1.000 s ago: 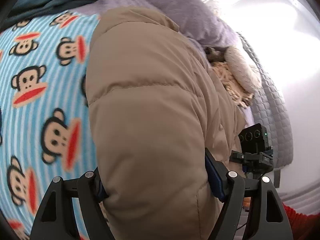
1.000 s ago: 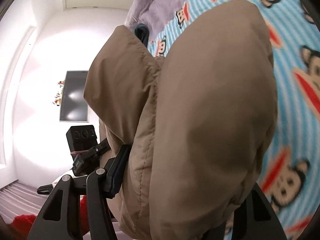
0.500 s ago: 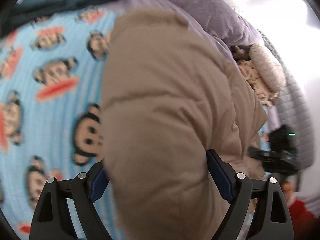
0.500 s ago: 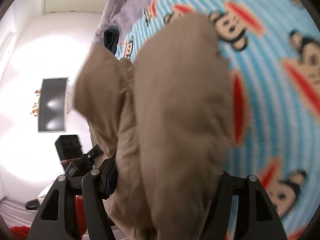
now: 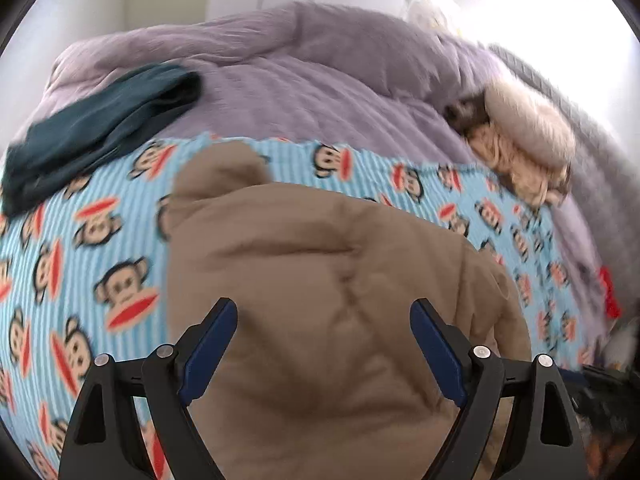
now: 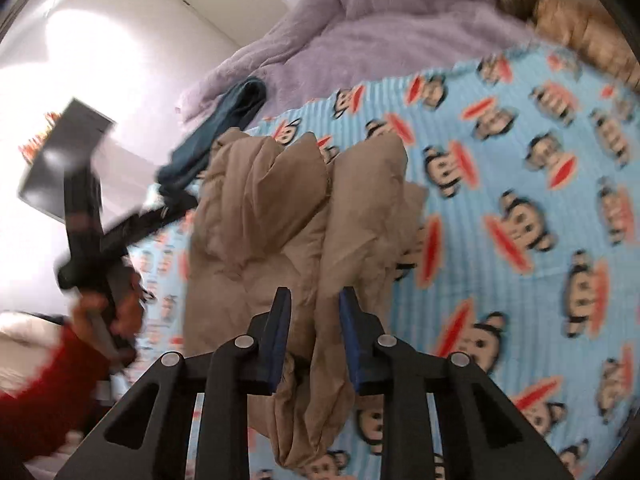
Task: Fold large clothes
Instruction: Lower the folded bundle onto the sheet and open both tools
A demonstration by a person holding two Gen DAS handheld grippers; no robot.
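— Right gripper point(image 6: 314, 306)?
— Pinching a fold of the tan puffer jacket point(image 6: 280, 216).
— Left gripper point(image 5: 323, 314)?
— Jaws spread above the jacket point(image 5: 320, 300), gripping nothing.
— Where's the jacket?
— Bunched on the monkey-print blanket point(image 5: 100, 248); a teal garment point(image 5: 100, 120) lies beyond on the lilac duvet point(image 5: 300, 80).

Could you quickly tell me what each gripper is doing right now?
Left gripper: open, above the tan puffer jacket.
Right gripper: shut on the tan puffer jacket.

Both cameras sit close above the bed and look down along their fingers. Both see the tan puffy jacket point(image 5: 328, 320) point(image 6: 280, 220), the monkey blanket point(image 5: 92, 248) point(image 6: 520, 200) and the far purple duvet point(image 5: 300, 72) point(image 6: 380, 40).
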